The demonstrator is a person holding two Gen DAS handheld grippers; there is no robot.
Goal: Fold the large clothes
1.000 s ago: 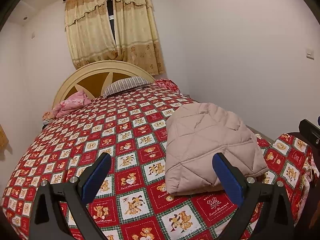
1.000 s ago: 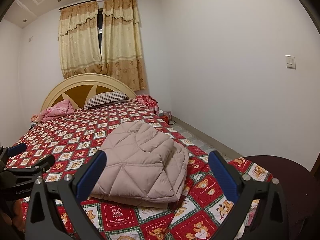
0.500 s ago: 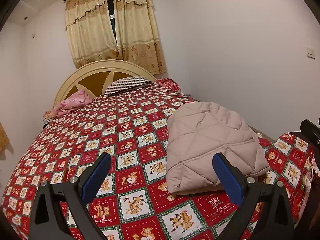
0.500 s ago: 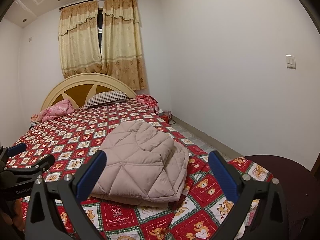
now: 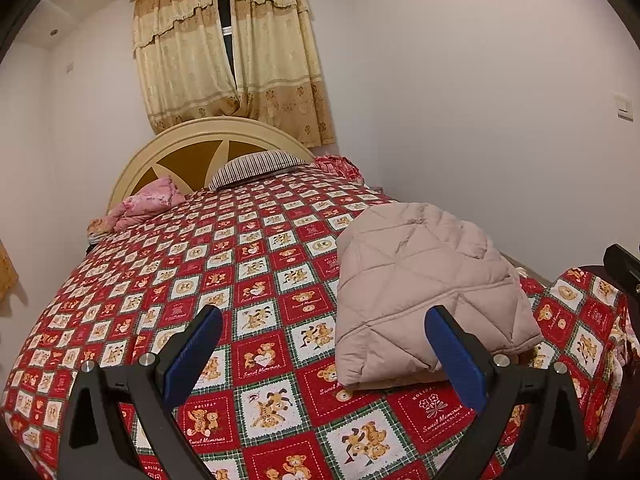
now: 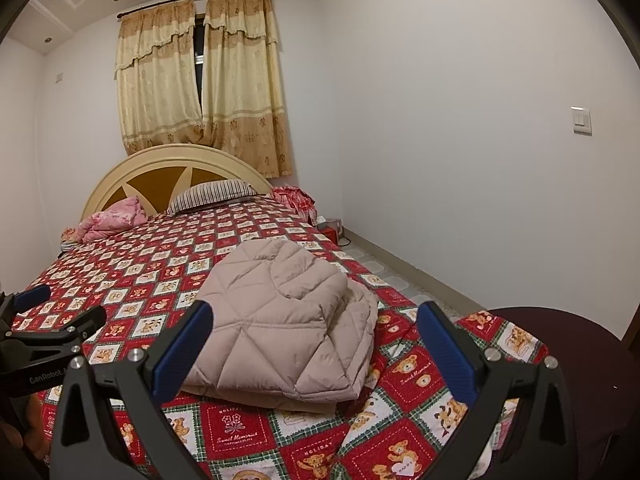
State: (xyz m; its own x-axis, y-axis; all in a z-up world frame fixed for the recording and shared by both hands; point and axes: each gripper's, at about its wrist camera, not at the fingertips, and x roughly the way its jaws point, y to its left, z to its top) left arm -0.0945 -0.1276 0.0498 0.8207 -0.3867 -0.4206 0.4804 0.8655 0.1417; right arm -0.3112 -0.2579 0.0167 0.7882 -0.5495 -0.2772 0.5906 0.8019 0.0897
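A beige quilted jacket (image 5: pixel 416 280) lies folded into a compact bundle on the red teddy-bear bedspread (image 5: pixel 256 280), near the bed's foot on the right side. It also shows in the right wrist view (image 6: pixel 288 320). My left gripper (image 5: pixel 324 344) is open and empty, held above the bedspread just left of the jacket. My right gripper (image 6: pixel 316 340) is open and empty, held in front of the jacket's near edge. The left gripper also shows at the left edge of the right wrist view (image 6: pixel 48 312).
A striped pillow (image 5: pixel 256 162), a pink bundle (image 5: pixel 144 204) and red cloth (image 5: pixel 336 164) lie by the rounded headboard (image 5: pixel 208 140). A white wall runs along the right. A dark maroon seat (image 6: pixel 568 344) stands at the bed's foot corner. Curtains hang behind the headboard.
Almost nothing. Both grippers stay open; the left wrist view has drifted very slightly. The jacket has not moved.
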